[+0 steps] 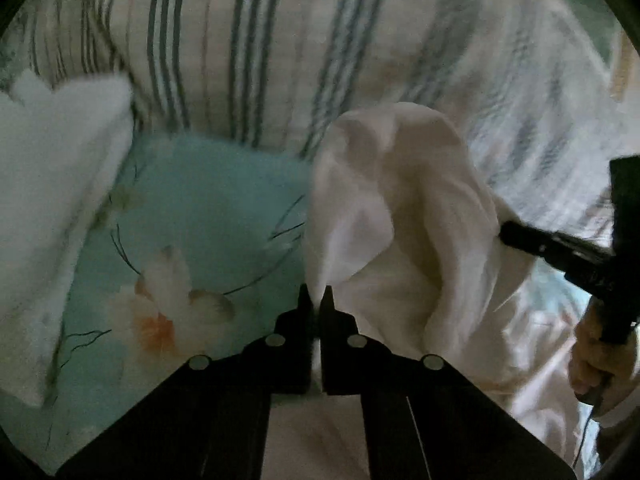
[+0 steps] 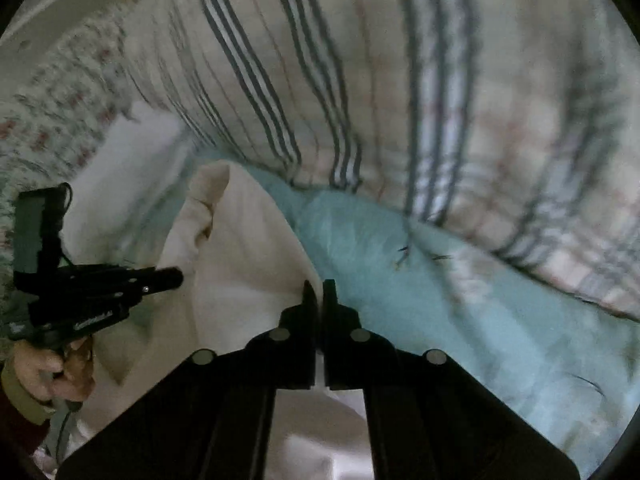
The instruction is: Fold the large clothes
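No readable text anywhere; only faint, blurred lettering on the side of the left gripper (image 2: pixel 170 278), too small to make out.

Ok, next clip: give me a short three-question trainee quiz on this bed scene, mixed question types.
1. True or false: the left tongs are shut on the pale garment.
2. Multiple choice: what lies behind the garment at the far side of the bed? A) a striped quilt B) a wooden chair C) a laundry basket.
3. Short answer: what are the right tongs gripping, and what surface lies under it?

Key:
1. True; cloth is pinched between the closed tips.
2. A, the striped quilt.
3. An edge of the same pale garment, raised over the light blue floral sheet.
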`<state>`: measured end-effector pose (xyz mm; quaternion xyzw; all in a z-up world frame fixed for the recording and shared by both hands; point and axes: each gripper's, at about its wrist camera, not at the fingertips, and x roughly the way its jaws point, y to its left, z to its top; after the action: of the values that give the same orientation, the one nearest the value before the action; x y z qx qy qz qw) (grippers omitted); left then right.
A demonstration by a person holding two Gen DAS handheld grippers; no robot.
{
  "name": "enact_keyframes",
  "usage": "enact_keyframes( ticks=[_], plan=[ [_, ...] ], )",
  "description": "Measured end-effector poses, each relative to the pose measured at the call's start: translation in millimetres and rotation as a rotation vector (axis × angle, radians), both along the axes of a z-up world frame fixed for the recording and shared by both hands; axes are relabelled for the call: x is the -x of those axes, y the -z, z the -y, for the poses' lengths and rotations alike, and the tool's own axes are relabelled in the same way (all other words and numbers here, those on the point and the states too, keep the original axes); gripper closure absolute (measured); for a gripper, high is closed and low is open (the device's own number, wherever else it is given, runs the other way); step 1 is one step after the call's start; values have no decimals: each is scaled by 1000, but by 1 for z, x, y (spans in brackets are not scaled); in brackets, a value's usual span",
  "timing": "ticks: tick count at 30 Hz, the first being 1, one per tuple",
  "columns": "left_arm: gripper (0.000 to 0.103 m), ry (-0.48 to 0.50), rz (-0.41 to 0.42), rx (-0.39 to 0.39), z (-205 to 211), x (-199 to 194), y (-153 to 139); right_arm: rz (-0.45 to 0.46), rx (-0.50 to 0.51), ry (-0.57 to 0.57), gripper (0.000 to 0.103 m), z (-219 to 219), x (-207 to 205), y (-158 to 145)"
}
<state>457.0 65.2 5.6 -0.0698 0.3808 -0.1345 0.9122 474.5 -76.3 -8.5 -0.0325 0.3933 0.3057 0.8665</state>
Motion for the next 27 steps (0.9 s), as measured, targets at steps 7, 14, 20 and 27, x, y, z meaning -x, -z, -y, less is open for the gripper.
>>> enact_keyframes(
  ticks=[7,14,20,27],
  plan=[
    [102,154,144,24,41,115,-30,86,-120,74,101,82,101,-35],
    [102,268,110,16,84,209,4,14,-120,145,101,120,186,6],
    [101,292,30,-17,88,246,40,-87,-118,194,101,140,235,39],
    [57,240,-121,79,51,279,65,-260,-105,286,87,166,267,64]
  ],
)
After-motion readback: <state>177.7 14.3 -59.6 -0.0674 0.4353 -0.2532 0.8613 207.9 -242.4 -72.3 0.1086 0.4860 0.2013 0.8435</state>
